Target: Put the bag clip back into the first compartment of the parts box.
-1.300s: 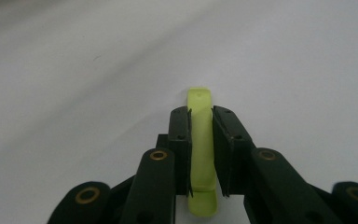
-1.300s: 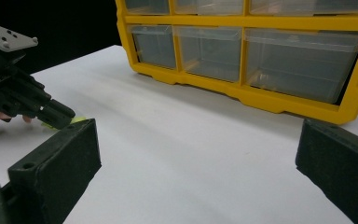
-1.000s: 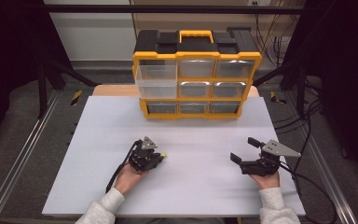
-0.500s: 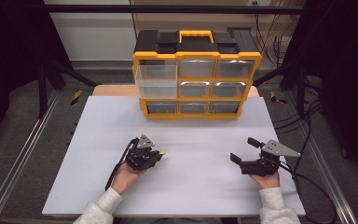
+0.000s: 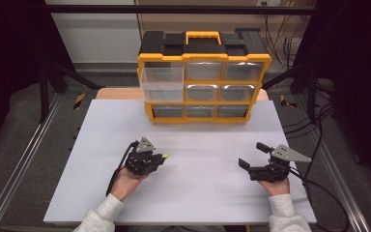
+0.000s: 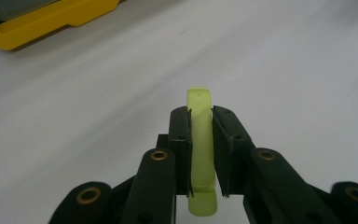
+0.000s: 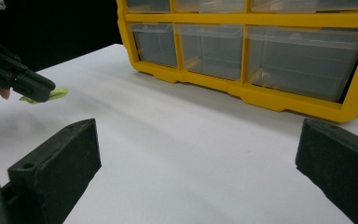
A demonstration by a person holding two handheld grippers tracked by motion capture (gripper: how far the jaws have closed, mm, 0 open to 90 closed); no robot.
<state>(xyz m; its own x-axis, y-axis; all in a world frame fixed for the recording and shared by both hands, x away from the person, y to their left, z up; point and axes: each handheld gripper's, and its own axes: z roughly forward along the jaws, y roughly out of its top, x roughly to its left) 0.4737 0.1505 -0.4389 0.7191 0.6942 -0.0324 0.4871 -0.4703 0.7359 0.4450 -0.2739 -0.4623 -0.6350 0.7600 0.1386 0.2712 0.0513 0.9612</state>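
Note:
My left gripper hovers over the left middle of the white board, shut on a small yellow-green plastic piece. In the left gripper view the piece stands on edge between the two black pads, its tip poking out beyond them. My right gripper stands open at the right side of the board, its jaws wide apart with nothing between them. The right gripper view also catches the left gripper and the green piece at its far left.
A yellow-and-black drawer organizer with clear drawers stands at the back of the white board. Its top-left drawer is pulled out toward me. Black frame rails run along both sides, and cables trail at the right.
The left gripper has risen a little off the board with the green piece still clamped in it. The right gripper has not moved.

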